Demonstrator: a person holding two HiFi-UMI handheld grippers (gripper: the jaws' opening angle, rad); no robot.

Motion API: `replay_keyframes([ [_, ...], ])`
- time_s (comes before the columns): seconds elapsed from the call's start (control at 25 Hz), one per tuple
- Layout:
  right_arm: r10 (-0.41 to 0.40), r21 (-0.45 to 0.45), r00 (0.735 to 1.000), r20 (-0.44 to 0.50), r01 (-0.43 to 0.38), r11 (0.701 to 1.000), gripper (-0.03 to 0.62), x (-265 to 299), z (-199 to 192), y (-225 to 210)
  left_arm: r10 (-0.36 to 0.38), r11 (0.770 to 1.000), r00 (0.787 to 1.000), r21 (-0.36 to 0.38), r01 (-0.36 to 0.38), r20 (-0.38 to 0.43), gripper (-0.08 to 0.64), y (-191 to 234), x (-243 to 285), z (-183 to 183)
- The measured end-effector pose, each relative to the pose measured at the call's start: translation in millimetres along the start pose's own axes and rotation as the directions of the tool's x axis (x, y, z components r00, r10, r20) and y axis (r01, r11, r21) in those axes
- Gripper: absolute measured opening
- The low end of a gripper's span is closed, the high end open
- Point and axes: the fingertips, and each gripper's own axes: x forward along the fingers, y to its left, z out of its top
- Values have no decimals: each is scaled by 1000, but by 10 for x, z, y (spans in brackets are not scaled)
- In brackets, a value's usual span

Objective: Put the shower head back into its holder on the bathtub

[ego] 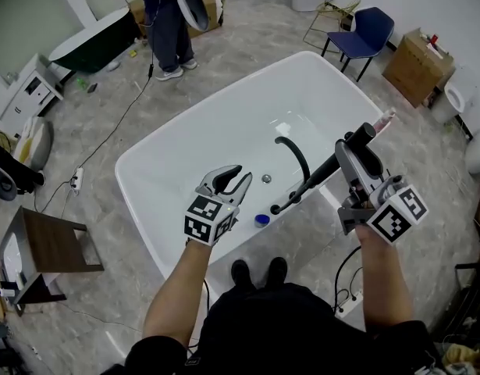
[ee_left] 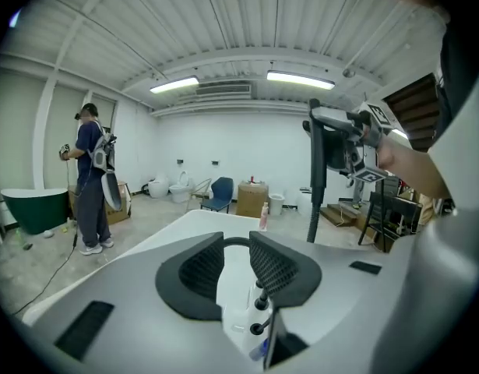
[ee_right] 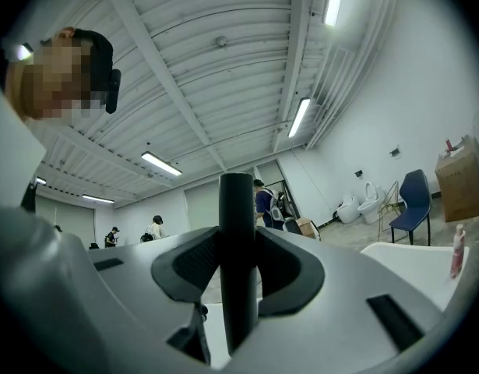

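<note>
The person stands at the near rim of a white tub [ego: 194,142], and both arms reach out over it. The right gripper [ego: 350,150] is clamped on the black shower head [ego: 310,183]. In the right gripper view, the handle [ee_right: 237,209] stands upright between the two jaws, and the pads press on it from both sides. In the head view, the shower head is tilted. Its upper end sticks out past the gripper, and the long part goes down and to the left, over the right side of the tub. The lower end is close to the near rim, but I cannot tell if it touches something there. A black hose [ego: 296,153] makes a curve inside the tub, near the drain [ego: 266,179]. The left gripper [ego: 243,175] hovers above the near part of the tub, well apart from the shower head. In the left gripper view, its jaws stand apart with nothing between them [ee_left: 236,245], and below them small black fittings [ee_left: 257,312] show. A small blue thing [ego: 261,220] lies near the rim, just beside the left gripper. A pink bottle [ego: 385,120] stands on the right rim. Farther off are a blue chair [ego: 366,30], a cardboard box [ego: 415,67] and another person [ego: 168,22] who stands on the floor.
</note>
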Motion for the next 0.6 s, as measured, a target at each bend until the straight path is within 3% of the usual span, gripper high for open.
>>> replay_keyframes([
  [0.24, -18, -2, 994, -110, 17, 1000, 149, 74, -515, -22, 45, 996, 999, -75, -44, 16, 92, 133, -186, -224],
  [0.6, -40, -18, 968, -248, 37, 999, 149, 185, -1164, -143, 78, 983, 996, -164, -82, -31, 71, 205, -273, -582],
])
